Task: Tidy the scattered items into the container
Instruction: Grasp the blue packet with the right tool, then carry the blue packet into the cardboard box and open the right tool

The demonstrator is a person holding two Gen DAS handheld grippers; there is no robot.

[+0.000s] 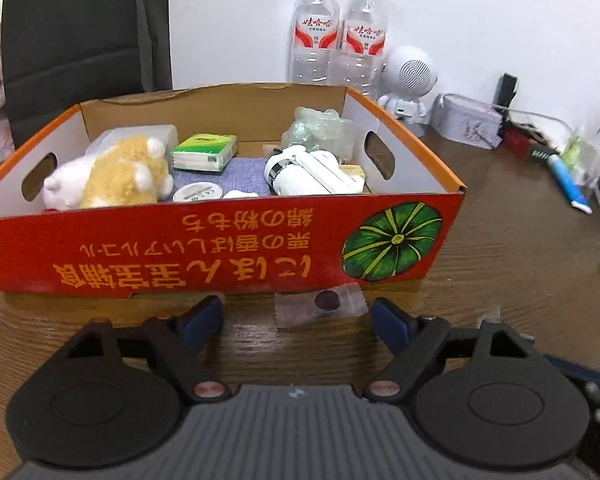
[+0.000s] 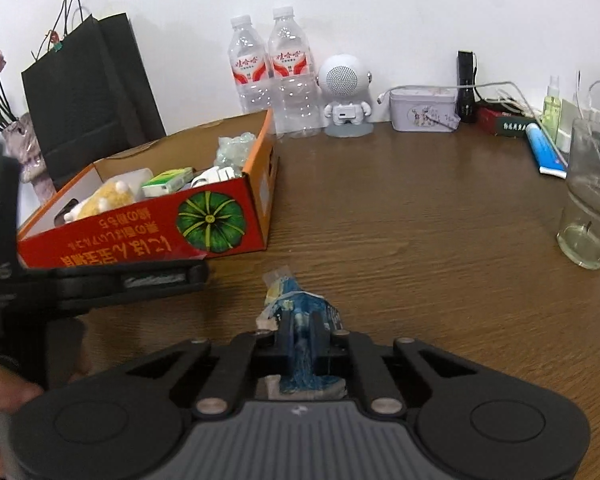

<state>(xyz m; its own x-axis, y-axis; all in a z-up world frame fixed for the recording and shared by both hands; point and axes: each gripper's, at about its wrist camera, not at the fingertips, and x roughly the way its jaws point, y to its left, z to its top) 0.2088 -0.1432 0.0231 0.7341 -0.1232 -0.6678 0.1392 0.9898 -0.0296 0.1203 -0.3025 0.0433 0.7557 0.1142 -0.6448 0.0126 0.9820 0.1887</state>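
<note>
A red and orange cardboard box [image 1: 236, 244] stands on the brown table; it also shows in the right wrist view [image 2: 140, 236]. Inside lie a plush toy [image 1: 112, 176], a green tissue pack [image 1: 204, 152], a white gadget [image 1: 312, 176] and other items. A small clear packet with a dark round piece [image 1: 320, 304] lies on the table just in front of the box, between the fingers of my open left gripper [image 1: 298, 318]. My right gripper [image 2: 303, 330] is shut on a blue crumpled packet [image 2: 296, 304], right of the box.
Two water bottles [image 2: 272, 72], a white robot speaker [image 2: 346, 92], a lilac tin [image 2: 422, 110], a blue tube [image 2: 546, 152] and a glass jar [image 2: 592, 204] stand along the back and right. A black paper bag [image 2: 84, 92] is behind the box.
</note>
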